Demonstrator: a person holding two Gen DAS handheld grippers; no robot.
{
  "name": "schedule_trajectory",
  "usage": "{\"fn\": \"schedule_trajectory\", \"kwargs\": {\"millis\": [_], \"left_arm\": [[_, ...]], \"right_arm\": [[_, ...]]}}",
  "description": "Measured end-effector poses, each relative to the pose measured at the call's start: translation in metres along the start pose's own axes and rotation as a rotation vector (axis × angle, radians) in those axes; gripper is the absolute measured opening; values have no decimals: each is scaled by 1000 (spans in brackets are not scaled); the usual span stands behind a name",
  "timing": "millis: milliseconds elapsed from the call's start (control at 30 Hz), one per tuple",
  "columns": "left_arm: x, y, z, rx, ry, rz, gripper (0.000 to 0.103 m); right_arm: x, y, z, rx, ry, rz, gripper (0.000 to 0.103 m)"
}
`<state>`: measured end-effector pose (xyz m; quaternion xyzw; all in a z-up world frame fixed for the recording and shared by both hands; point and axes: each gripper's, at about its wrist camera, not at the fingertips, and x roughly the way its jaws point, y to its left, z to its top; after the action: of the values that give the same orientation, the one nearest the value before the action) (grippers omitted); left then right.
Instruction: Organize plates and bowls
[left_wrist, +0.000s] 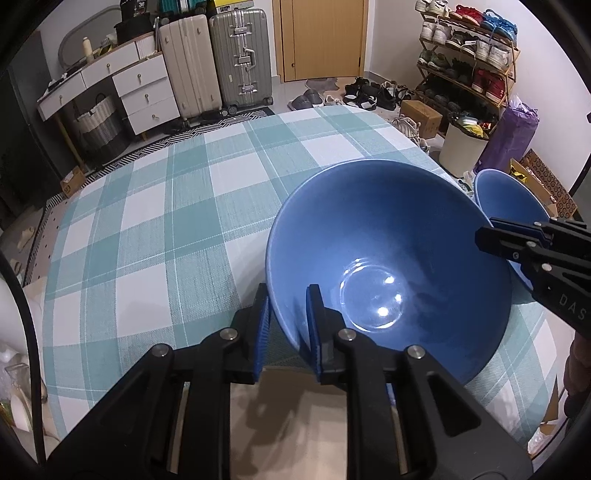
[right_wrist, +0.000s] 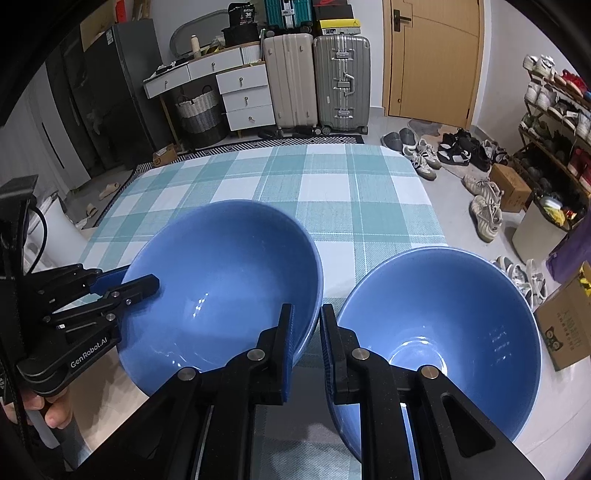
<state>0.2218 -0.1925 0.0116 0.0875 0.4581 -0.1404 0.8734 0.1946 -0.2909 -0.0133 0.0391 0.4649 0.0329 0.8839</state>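
Presently two blue bowls sit side by side near the front edge of a table covered by a teal-and-white checked tablecloth (left_wrist: 177, 206).

Left gripper (left_wrist: 286, 321): jaws straddle the near rim of the left blue bowl (left_wrist: 391, 266), one blue-padded finger outside the wall, the other inside. A narrow gap shows between the outer pad and the wall in the left wrist view, so a firm pinch cannot be confirmed; the jaws are close together around the rim. In the right wrist view this gripper enters from the left, its tip over the bowl's left rim.

Right gripper (right_wrist: 306, 321): fingers set slightly apart, pointing into the space between the two bowls. Left finger lies over the right rim of the left bowl; right finger lies over the left rim of the right blue bowl (right_wrist: 454, 325). Whether either pad touches a wall cannot be told.

The bowls stand upright, rims just beside each other.

Background: two suitcases (right_wrist: 317, 81), white drawer unit (right_wrist: 243, 92), wooden door (right_wrist: 432, 55), shoe rack (left_wrist: 469, 59).
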Motion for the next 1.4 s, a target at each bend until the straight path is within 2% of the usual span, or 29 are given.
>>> {"fn": "schedule_trajectory", "kwargs": {"millis": [133,200,333,400,467,533,733,800,1400], "left_arm": [[-6,1,0,-17,0,-19,20],[-11,2,0,-35,-2,-40,29],[-23,4,1,-63,-15,-51,48],[-33,4,2,-70,-26,-67,68],[-43,3,2,-80,-33,-99,80],[-53,1,2,-89,-42,-136,80],[-73,-15,2,-82,-49,-168,87],[-77,-23,0,-74,-51,-182,103],[-94,-116,-20,21,-32,-334,100]], "right_arm": [[-4,0,0,5,1,10,15],[-6,1,-1,4,-1,18,20],[-16,0,1,7,-19,41,40],[-23,-1,2,15,-30,61,53],[-32,-3,4,23,-39,90,74],[-44,-4,4,29,-69,94,83],[-74,-13,4,55,-127,54,98],[-82,-19,3,68,-143,43,100],[-144,-81,-30,188,-224,-30,101]]}}
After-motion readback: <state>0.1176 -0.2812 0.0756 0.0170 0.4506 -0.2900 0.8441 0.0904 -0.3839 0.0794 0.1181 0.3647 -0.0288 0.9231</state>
